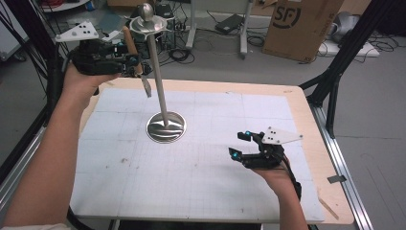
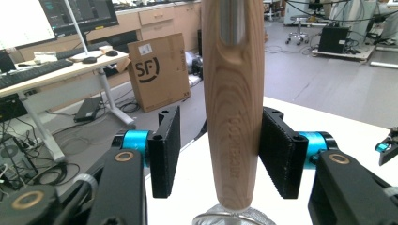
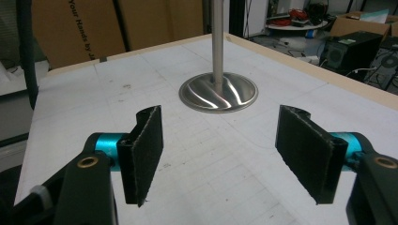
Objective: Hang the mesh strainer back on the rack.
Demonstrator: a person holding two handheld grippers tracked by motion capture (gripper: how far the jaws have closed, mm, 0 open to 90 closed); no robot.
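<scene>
A steel stand (image 1: 160, 86) rises from a round base (image 1: 166, 127) on the white mat, topped by a disk and ball (image 1: 147, 19). A utensil with a wooden handle (image 1: 129, 43) and a metal blade (image 1: 146, 87) hangs from the stand's top. My left gripper (image 1: 133, 62) is held high at the back left, open, its pads on either side of the wooden handle (image 2: 233, 117); there is a clear gap at one pad and the other sits right by the wood. My right gripper (image 1: 239, 143) hovers low over the mat at the right, open and empty, facing the base (image 3: 218, 91).
A gridded white mat (image 1: 191, 167) covers the wooden table (image 1: 311, 158). Black frame struts (image 1: 335, 72) stand at the right edge and another at the left. A cardboard box (image 1: 301, 24) and cables lie on the floor beyond the table.
</scene>
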